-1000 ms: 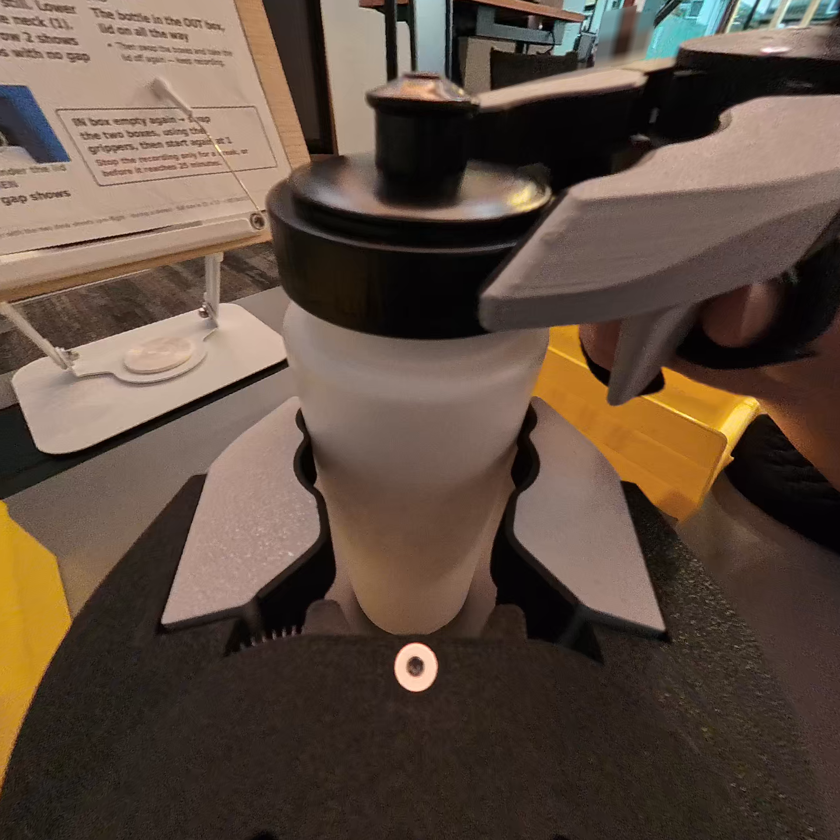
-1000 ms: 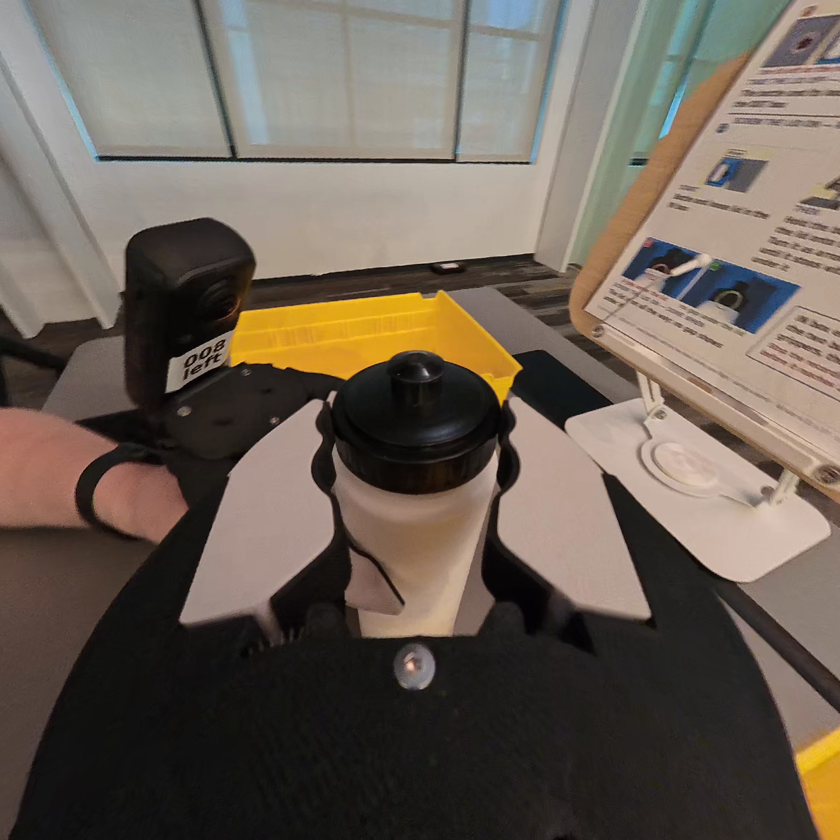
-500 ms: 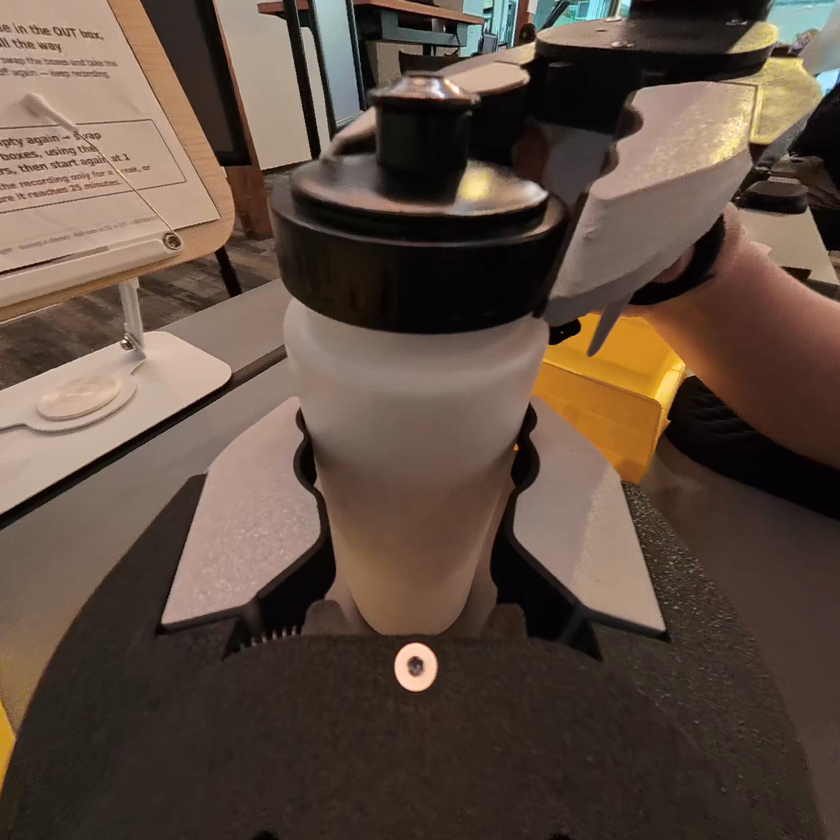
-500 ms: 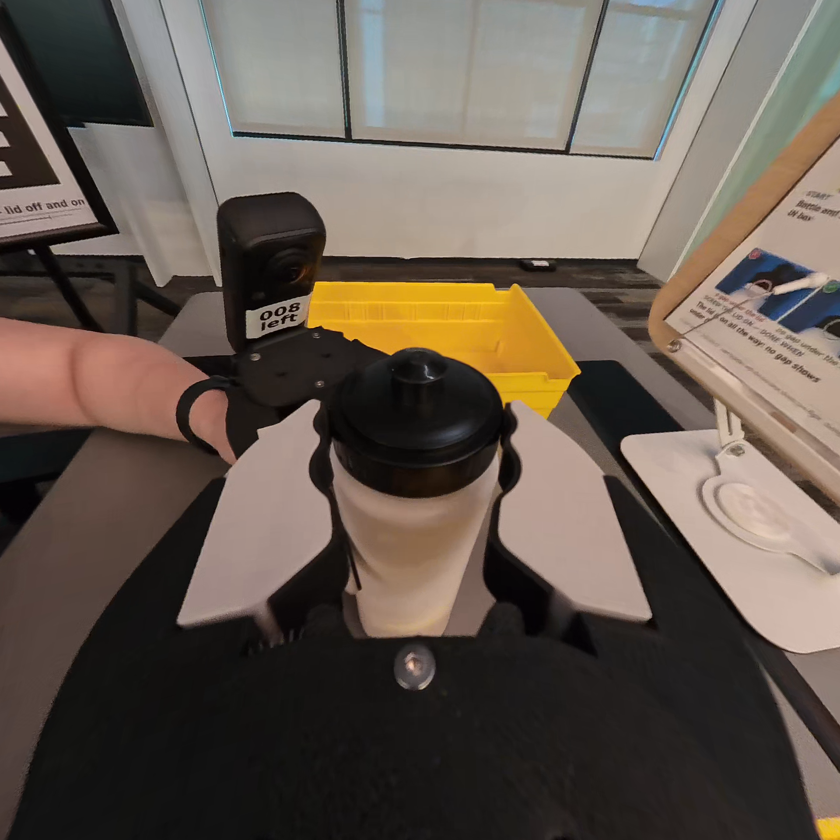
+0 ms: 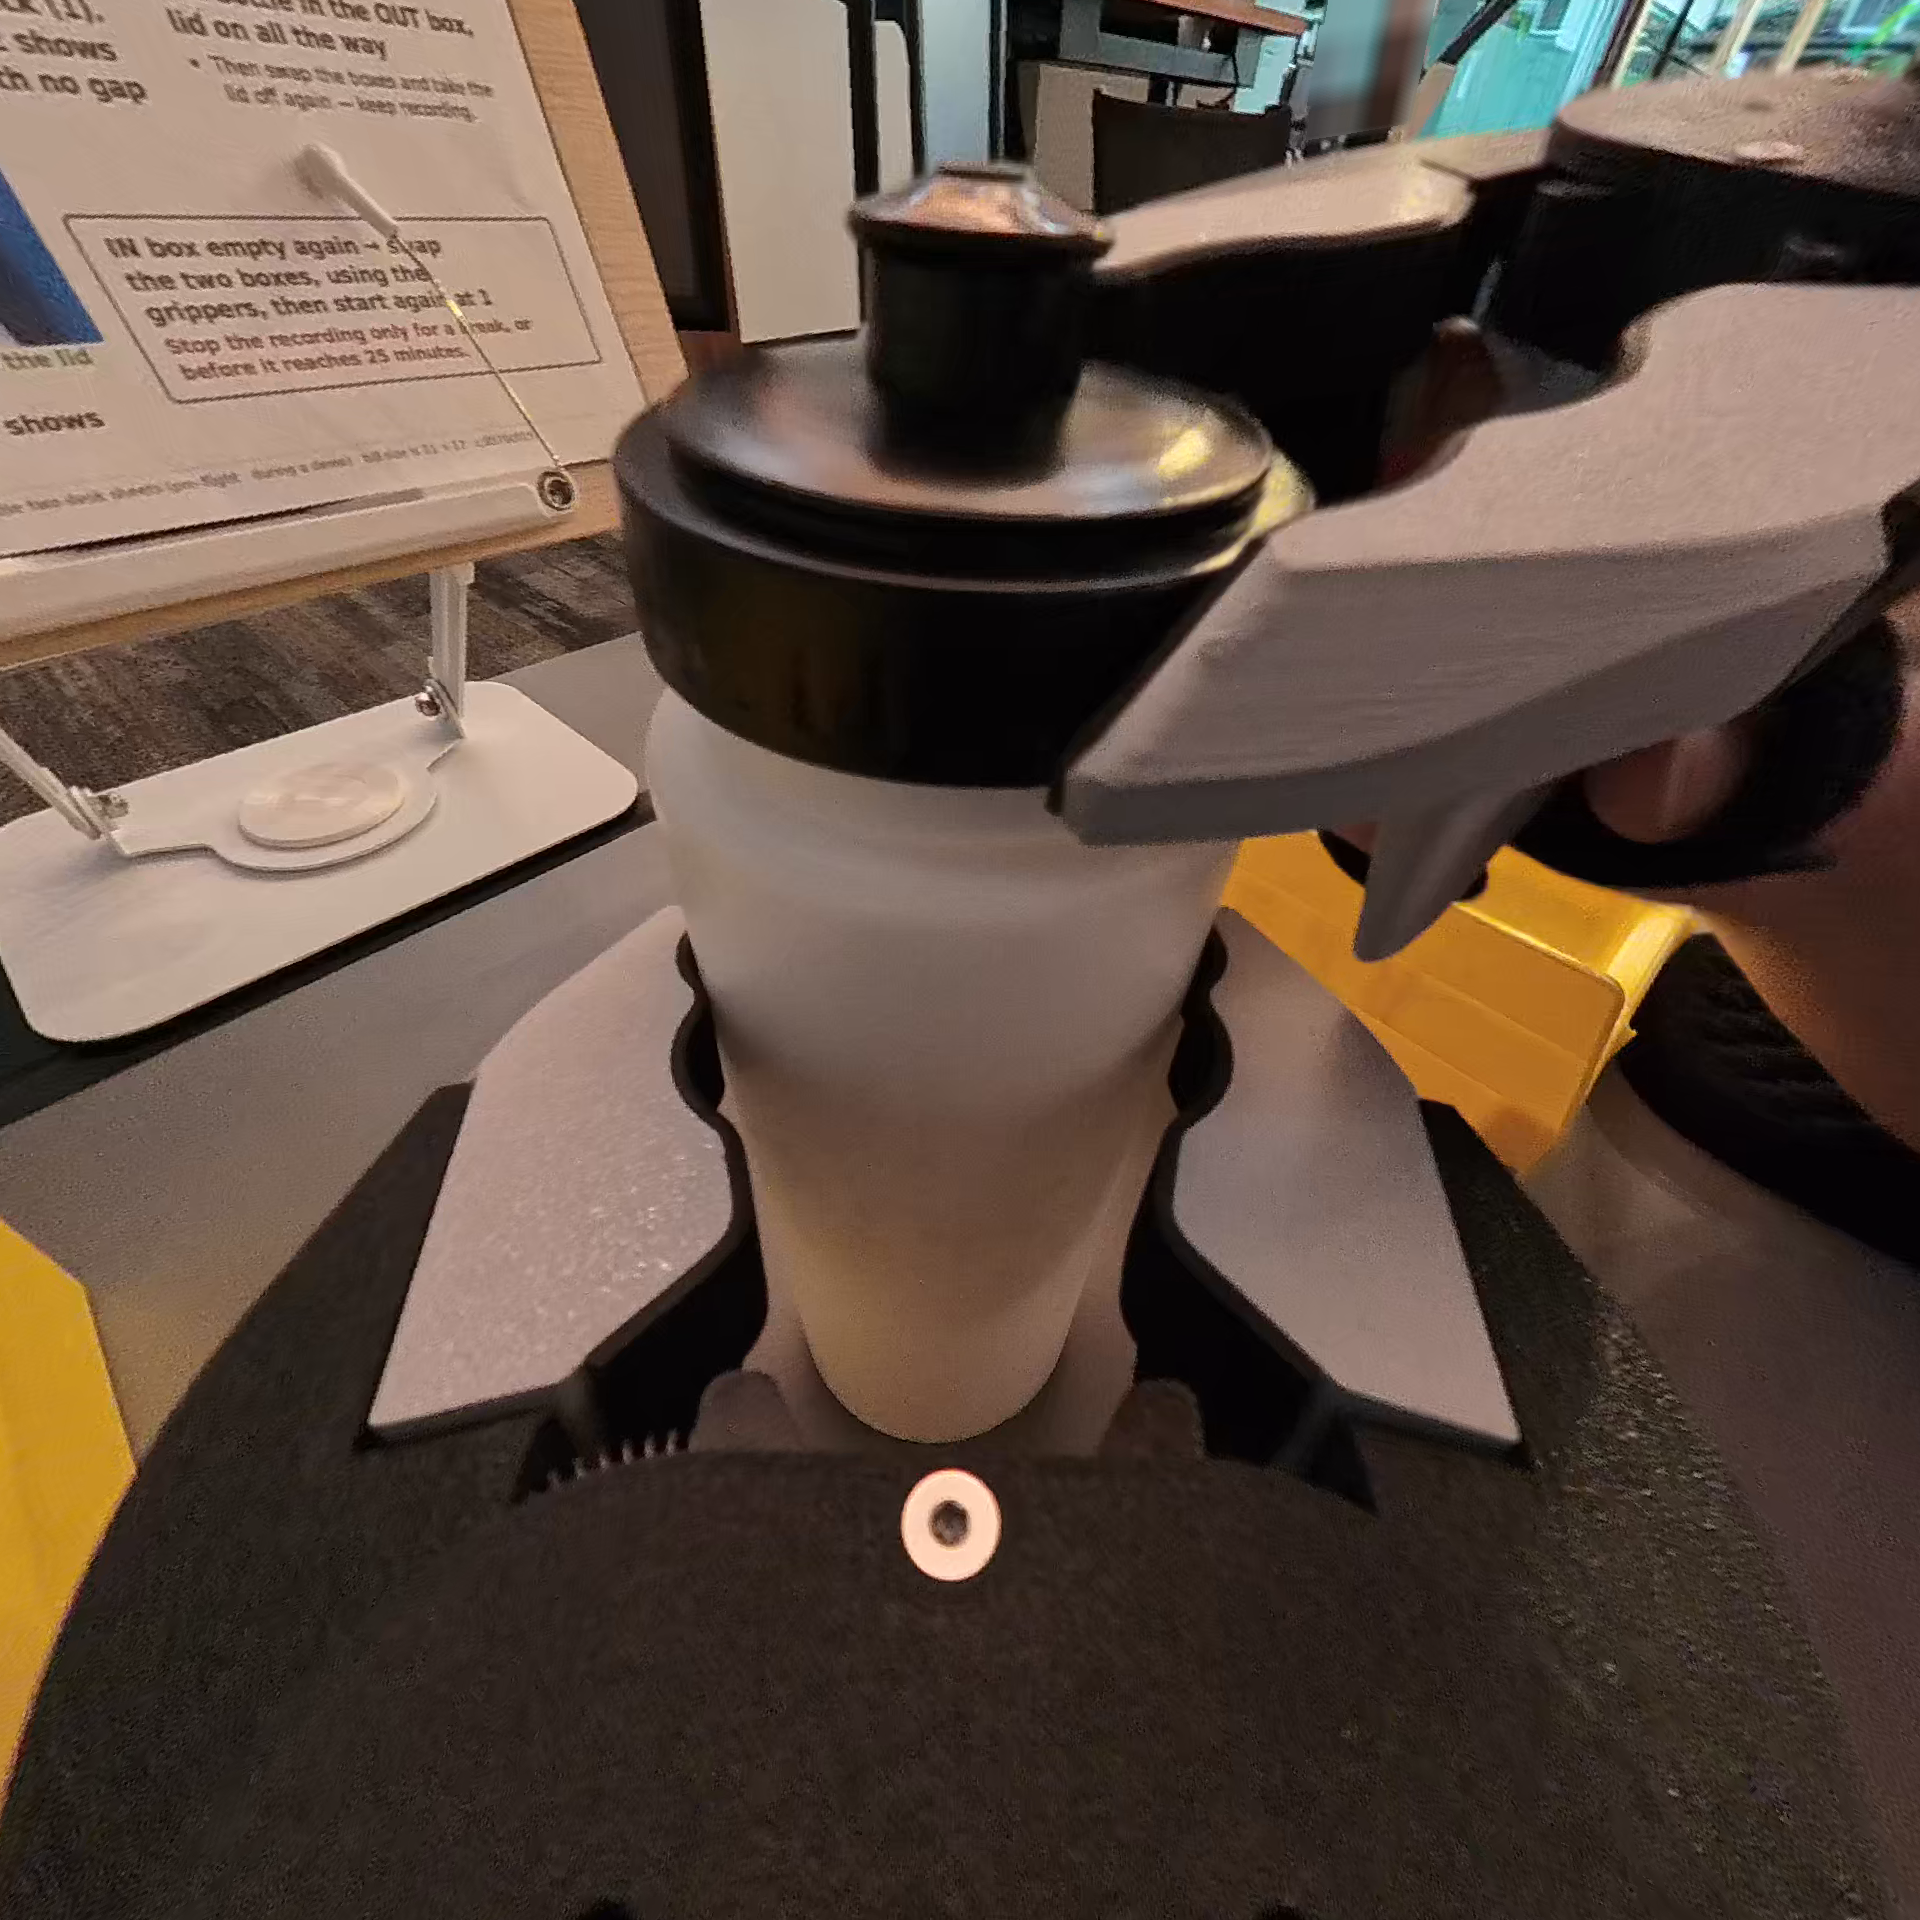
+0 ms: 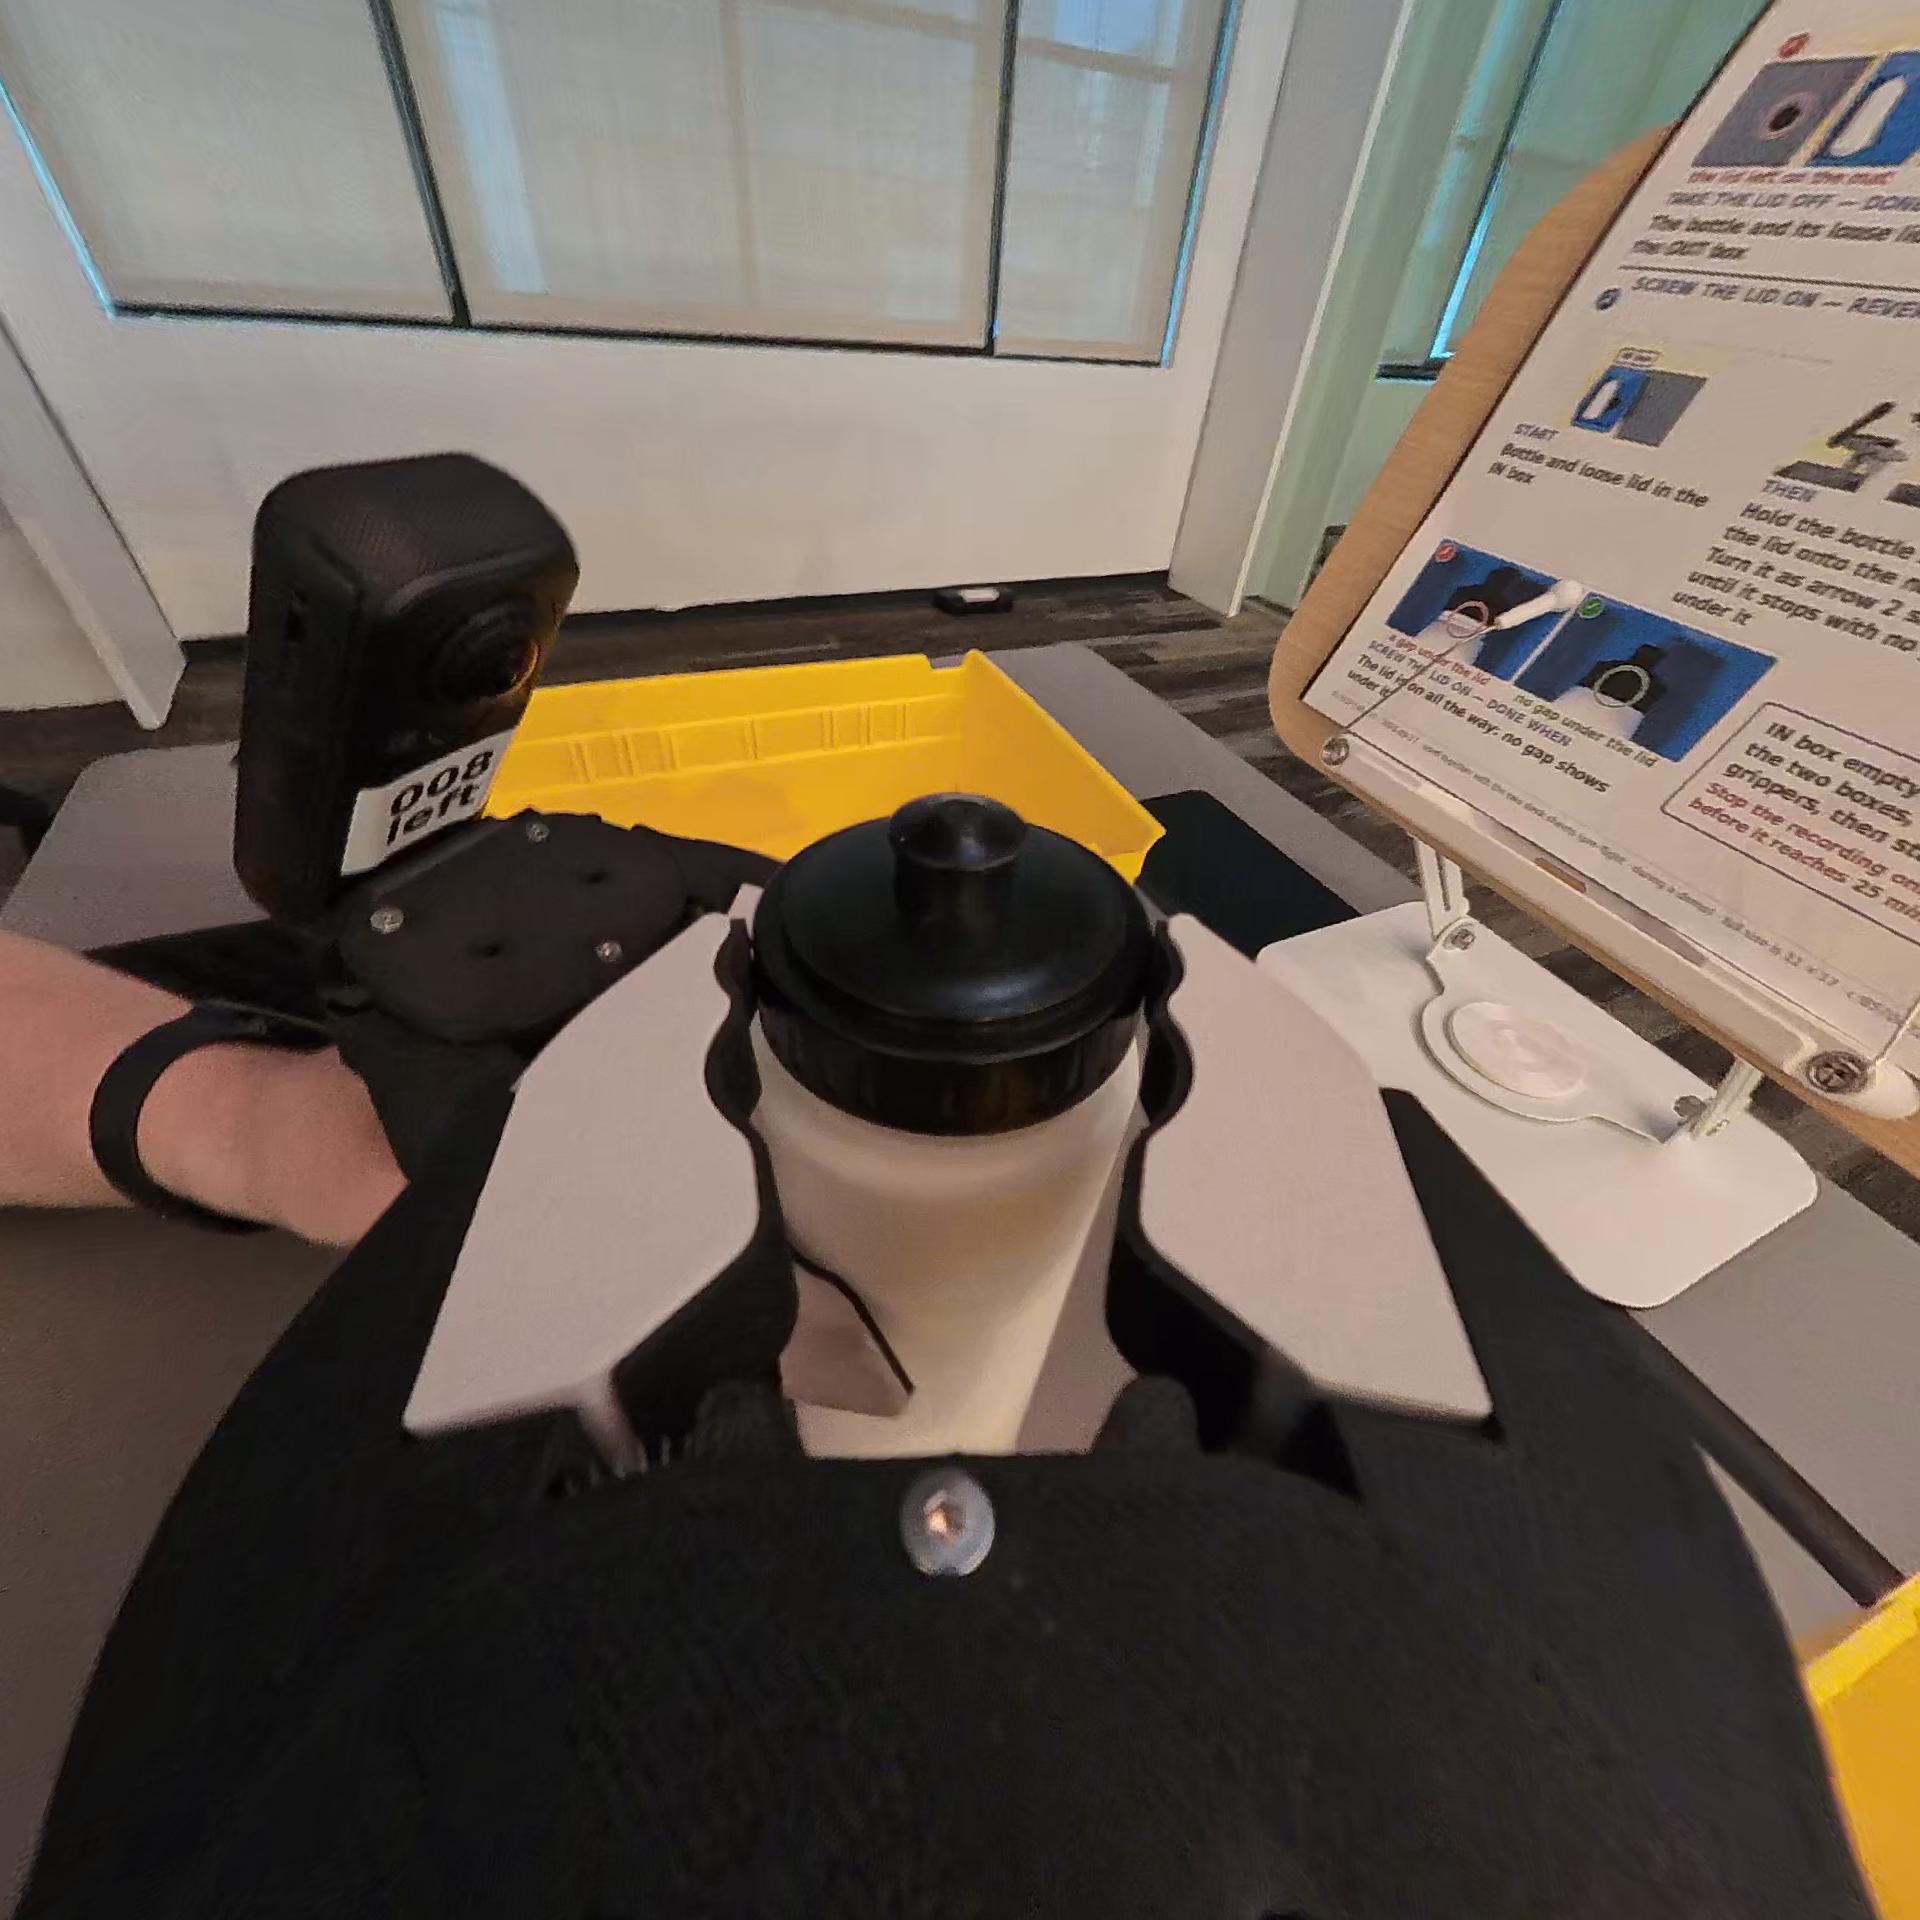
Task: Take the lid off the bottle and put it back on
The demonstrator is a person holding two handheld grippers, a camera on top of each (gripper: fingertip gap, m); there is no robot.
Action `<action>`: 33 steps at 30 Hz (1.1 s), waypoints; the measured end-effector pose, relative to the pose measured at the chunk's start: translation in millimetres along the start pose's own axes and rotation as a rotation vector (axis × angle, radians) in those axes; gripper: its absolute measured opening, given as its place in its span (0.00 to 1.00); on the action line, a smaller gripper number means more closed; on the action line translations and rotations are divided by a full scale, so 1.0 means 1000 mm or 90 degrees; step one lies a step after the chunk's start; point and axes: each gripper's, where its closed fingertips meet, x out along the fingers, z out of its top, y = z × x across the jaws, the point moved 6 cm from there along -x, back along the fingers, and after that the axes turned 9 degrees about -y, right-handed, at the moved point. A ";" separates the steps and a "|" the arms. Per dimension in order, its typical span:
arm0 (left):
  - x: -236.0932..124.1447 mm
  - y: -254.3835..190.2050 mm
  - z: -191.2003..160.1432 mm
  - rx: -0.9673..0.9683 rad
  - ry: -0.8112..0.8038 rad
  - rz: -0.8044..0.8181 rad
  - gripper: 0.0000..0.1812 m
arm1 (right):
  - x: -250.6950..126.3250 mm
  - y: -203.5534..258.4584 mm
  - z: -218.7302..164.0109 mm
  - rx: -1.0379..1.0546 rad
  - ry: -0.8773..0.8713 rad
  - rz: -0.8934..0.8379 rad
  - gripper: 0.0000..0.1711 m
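A white translucent bottle (image 5: 935,1039) stands upright between my left gripper's (image 5: 945,997) grey fingers (image 5: 582,1195), which are shut on its body. Its black lid (image 5: 894,644) with a pull spout sits on the neck. My right gripper (image 6: 948,987) is shut on the lid (image 6: 951,997) from the side. One of its fingers (image 5: 1455,644) reaches in from the right in the left wrist view. The bottle body (image 6: 935,1226) shows below the lid in the right wrist view. The left gripper (image 6: 499,914) with its camera is at the left there.
A yellow bin (image 6: 810,748) stands on the grey table behind the bottle and also shows in the left wrist view (image 5: 1455,997). An instruction board (image 6: 1662,540) on a white stand (image 6: 1538,1101) is to the side. Another yellow bin edge (image 5: 42,1403) is close by.
Half a second ago the two grippers were twisted against each other around the bottle's axis. Now they have swung back to about where they were a second ago. Both grips are unchanged.
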 end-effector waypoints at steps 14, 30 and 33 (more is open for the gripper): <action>0.004 -0.019 -0.001 0.015 -0.001 -0.102 0.47 | -0.010 0.000 -0.001 -0.021 0.003 0.154 0.47; 0.003 -0.014 -0.001 0.017 0.001 -0.082 0.48 | -0.008 -0.003 -0.001 -0.006 0.026 0.116 0.49; 0.004 -0.023 -0.002 0.004 -0.010 -0.152 0.47 | -0.013 -0.002 -0.001 0.017 0.004 0.188 0.50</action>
